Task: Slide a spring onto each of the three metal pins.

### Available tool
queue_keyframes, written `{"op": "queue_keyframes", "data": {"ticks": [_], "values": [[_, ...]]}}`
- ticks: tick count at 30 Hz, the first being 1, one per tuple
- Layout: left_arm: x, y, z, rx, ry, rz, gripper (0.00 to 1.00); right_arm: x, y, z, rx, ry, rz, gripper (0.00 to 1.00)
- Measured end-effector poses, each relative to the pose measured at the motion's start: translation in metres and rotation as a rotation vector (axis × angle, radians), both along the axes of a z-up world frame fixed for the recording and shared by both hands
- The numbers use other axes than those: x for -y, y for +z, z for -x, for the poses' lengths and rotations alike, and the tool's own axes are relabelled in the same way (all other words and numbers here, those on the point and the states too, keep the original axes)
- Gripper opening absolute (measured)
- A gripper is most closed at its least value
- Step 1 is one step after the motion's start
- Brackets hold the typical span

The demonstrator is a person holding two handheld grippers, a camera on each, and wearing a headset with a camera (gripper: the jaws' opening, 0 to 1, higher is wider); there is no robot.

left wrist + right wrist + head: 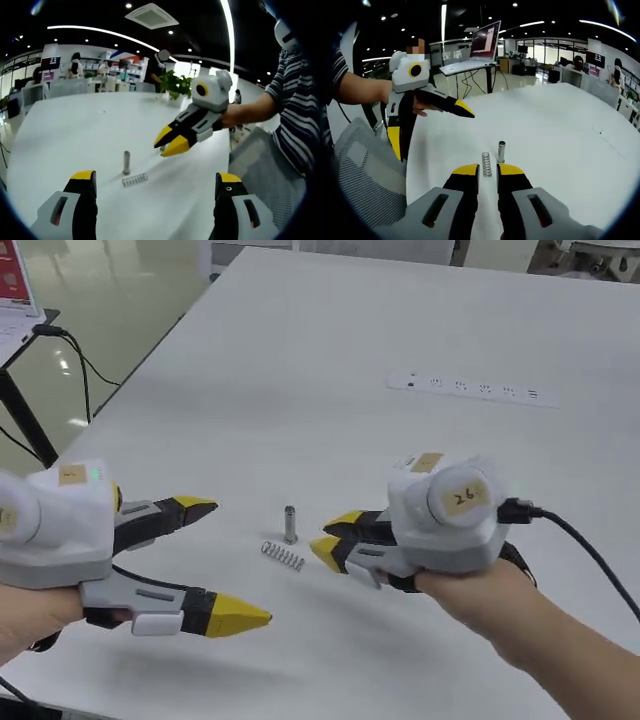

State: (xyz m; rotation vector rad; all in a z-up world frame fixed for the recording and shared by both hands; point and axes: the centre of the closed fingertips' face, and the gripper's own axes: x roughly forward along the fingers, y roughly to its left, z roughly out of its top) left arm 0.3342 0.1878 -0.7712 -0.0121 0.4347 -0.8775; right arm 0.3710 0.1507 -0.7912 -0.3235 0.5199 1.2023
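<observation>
On the white table (300, 360) a metal pin (290, 523) is standing upright, with a spring (283, 556) lying just beside it and a power strip (470, 390) well beyond. Near the pin, the left gripper (232, 560) is gaping wide and the right gripper (320, 540) is sitting nearly closed, empty.

We see a white table (300, 360) with a smooth, plain top. On its near part a short metal pin (290, 523) stands upright, and a small coil spring (283, 556) lies on its side just beside the pin's foot. Well apart, towards the far right, a white power strip (472, 389) lies flat.
</observation>
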Motion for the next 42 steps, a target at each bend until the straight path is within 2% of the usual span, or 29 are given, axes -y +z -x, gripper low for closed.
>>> {"op": "queue_keyframes", "data": {"ticks": [2,7,10,18,25,34,40,42], "values": [[0.000,0.001,0.000,0.001,0.001,0.001,0.96,-0.005,-0.003,-0.001,0.011,0.002,0.006,0.10],[-0.001,0.001,0.001,0.002,-0.001,0.000,0.96,-0.017,-0.021,0.000,-0.019,0.006,0.033,0.11],[-0.002,0.001,0.002,0.001,0.002,0.002,0.96,-0.021,-0.031,-0.001,-0.015,0.014,0.067,0.11],[-0.005,-0.001,0.005,-0.004,0.012,0.006,0.96,-0.021,-0.054,-0.009,-0.028,0.005,0.124,0.11],[-0.008,-0.001,0.005,-0.006,0.023,0.006,0.96,-0.022,-0.066,-0.011,-0.058,0.006,0.138,0.11],[-0.008,-0.003,0.006,-0.011,0.029,0.005,0.95,-0.025,-0.069,-0.011,-0.051,0.032,0.138,0.08],[-0.003,-0.004,0.005,-0.013,0.018,0.005,0.95,-0.026,-0.062,-0.006,-0.067,0.048,0.114,0.08],[-0.002,-0.004,0.004,-0.013,0.014,0.003,0.95,-0.025,-0.059,-0.002,-0.050,0.071,0.122,0.07]]}}
